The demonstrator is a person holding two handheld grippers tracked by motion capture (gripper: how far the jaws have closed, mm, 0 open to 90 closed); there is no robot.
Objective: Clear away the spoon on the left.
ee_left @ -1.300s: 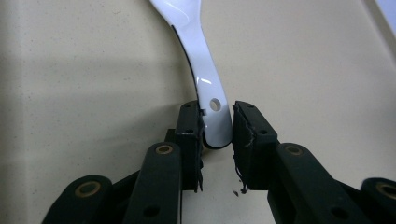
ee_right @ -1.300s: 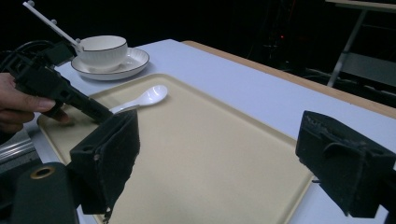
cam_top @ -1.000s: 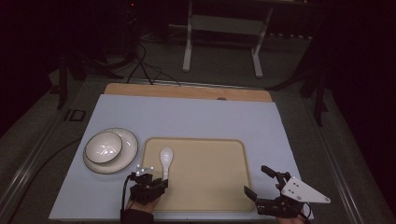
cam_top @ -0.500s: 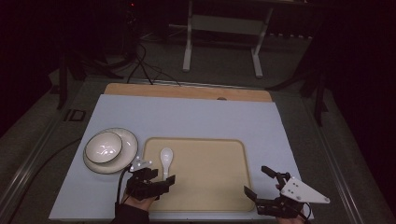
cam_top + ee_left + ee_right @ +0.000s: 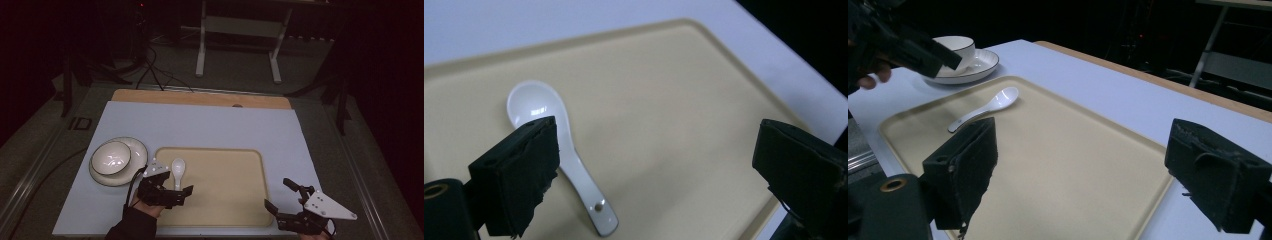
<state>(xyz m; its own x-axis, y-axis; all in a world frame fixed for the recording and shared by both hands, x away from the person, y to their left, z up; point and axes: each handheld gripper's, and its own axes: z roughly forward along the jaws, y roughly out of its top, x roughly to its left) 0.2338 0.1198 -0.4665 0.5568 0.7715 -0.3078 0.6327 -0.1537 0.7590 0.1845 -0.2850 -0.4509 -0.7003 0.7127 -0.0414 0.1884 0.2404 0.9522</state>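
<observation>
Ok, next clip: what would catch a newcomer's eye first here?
Probably the white spoon lying alone at the left end of the beige tray, with the left gripper over its handle; its jaws have just been opening and stand apart, gripping nothing. Next, the white bowl on its plate, left of the tray.

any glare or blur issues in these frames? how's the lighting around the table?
High view: table evenly lit, the room around it nearly black; small glare spot in the bowl. Left gripper view: bright highlight on the spoon, close jaws soft-edged, tray sharp. Right gripper view: near jaws slightly soft, background dark, the spoon clear on the tray.
</observation>
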